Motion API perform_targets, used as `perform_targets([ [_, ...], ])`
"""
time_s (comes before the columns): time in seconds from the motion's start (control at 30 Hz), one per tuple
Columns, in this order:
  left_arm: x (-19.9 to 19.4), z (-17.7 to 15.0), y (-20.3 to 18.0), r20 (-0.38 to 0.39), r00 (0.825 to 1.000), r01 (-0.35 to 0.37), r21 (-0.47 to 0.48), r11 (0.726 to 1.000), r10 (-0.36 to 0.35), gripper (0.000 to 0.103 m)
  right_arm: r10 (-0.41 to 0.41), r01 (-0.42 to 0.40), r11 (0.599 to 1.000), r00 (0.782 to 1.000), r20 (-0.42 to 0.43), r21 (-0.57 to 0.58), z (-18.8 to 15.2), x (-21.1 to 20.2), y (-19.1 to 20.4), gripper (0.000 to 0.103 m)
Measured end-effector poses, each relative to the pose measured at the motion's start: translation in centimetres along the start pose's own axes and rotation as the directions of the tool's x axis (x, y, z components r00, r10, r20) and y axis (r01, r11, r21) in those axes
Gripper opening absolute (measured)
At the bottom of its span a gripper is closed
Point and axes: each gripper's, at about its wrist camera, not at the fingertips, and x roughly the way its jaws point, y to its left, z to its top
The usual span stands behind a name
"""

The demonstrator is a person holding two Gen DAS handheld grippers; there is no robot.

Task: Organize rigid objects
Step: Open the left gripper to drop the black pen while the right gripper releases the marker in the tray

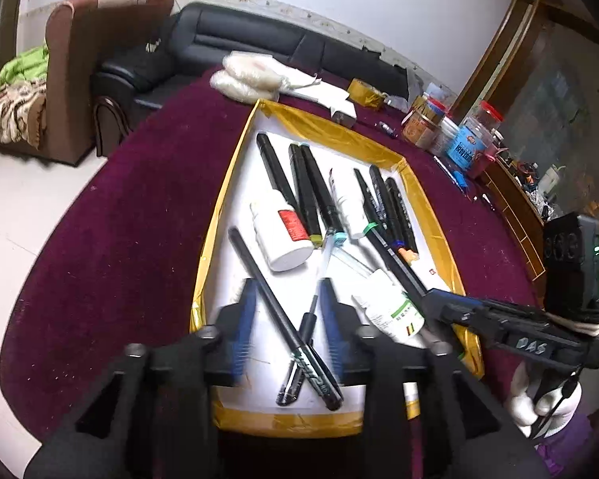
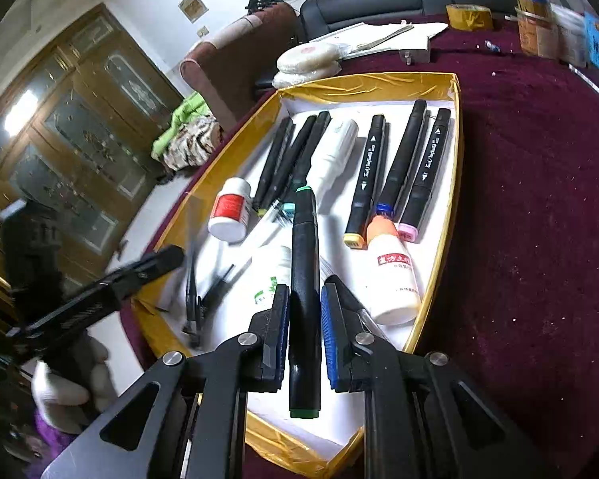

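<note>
A shallow white tray with gold-taped walls point(image 1: 235, 155) point(image 2: 439, 279) lies on the maroon table and holds several black markers, pens and small white bottles. My right gripper point(image 2: 304, 307) is shut on a black marker with green ends point(image 2: 305, 279), held above the tray; that gripper also shows in the left wrist view point(image 1: 427, 295). My left gripper point(image 1: 287, 319) is open over the tray's near end, its fingers astride two crossed black pens point(image 1: 283, 319). It also shows in the right wrist view point(image 2: 167, 259).
White bottles point(image 1: 283, 235) point(image 2: 395, 275) lie among the markers. At the table's far side are a tape roll point(image 2: 469, 16), jars point(image 1: 471, 143), papers and white round packs point(image 1: 243, 76). A black sofa point(image 1: 259, 40) and brown armchair stand beyond.
</note>
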Motion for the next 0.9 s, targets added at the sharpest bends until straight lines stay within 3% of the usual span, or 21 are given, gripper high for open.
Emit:
perform_targets([
  [0.17, -2.0, -0.1, -1.2, 0.078, 0.997, -0.023, 0.026, 0.999, 0.021, 0.059, -0.087, 0.088, 0.993, 0.996, 0.018, -0.08, -0.8, 0.3, 1.1, 0.017],
  [0.37, -3.7, -0.1, -2.1, 0.164, 0.986, -0.048, 0.024, 0.999, 0.043, 0.063, -0.071, 0.079, 0.989, 0.995, 0.066, -0.128, -1.2, -0.9, 1.9, 0.024],
  [0.47, -4.8, 0.0, -2.5, 0.23, 0.968, -0.11, 0.013, 0.994, 0.104, 0.065, -0.045, 0.053, 0.989, 0.997, 0.064, -0.14, -1.2, -0.7, 2.3, 0.025],
  [0.53, -6.3, -0.2, -3.3, 0.315, 0.927, -0.214, 0.004, 0.977, 0.202, 0.067, -0.027, 0.034, 0.988, 0.998, 0.051, -0.149, -1.4, -0.4, 2.4, 0.025],
  [0.57, -7.3, -0.4, -4.0, 0.372, 0.887, -0.289, -0.01, 0.957, 0.272, 0.073, -0.027, 0.034, 0.988, 0.998, 0.052, -0.152, -1.5, -0.5, 2.5, 0.025],
  [0.6, -8.4, -0.8, -4.8, 0.427, 0.845, -0.343, -0.027, 0.939, 0.321, 0.085, -0.027, 0.035, 0.988, 0.998, 0.057, -0.153, -1.7, -0.6, 2.5, 0.025],
  [0.63, -9.6, -1.3, -5.7, 0.493, 0.802, -0.364, -0.043, 0.93, 0.336, 0.091, -0.024, 0.034, 0.987, 0.998, 0.065, -0.157, -1.8, -0.9, 2.5, 0.025],
  [0.67, -10.8, -2.0, -6.6, 0.559, 0.769, -0.344, -0.044, 0.938, 0.308, 0.1, -0.024, 0.036, 0.987, 0.997, 0.074, -0.159, -1.9, -1.1, 2.6, 0.025],
  [0.73, -12.1, -3.2, -7.7, 0.672, 0.716, -0.258, 0.003, 0.966, 0.189, 0.103, -0.031, 0.048, 0.985, 0.994, 0.104, -0.165, -2.2, -1.7, 2.8, 0.026],
  [0.77, -12.0, -3.0, -8.2, 0.686, 0.714, -0.228, 0.039, 0.973, 0.14, 0.103, -0.035, 0.055, 0.985, 0.992, 0.124, -0.163, -2.3, -2.1, 2.8, 0.029],
  [0.8, -11.5, -2.5, -8.6, 0.662, 0.739, -0.22, 0.062, 0.973, 0.126, 0.103, -0.037, 0.059, 0.986, 0.989, 0.14, -0.158, -2.4, -2.4, 2.7, 0.031],
  [0.87, -9.8, -0.8, -9.0, 0.553, 0.824, -0.204, 0.086, 0.975, 0.123, 0.103, -0.05, 0.075, 0.987, 0.984, 0.17, -0.145, -2.6, -3.0, 2.5, 0.037],
  [0.9, -8.9, -0.3, -8.8, 0.499, 0.858, -0.185, 0.079, 0.98, 0.121, 0.103, -0.062, 0.09, 0.985, 0.981, 0.183, -0.145, -2.8, -3.3, 2.4, 0.039],
])
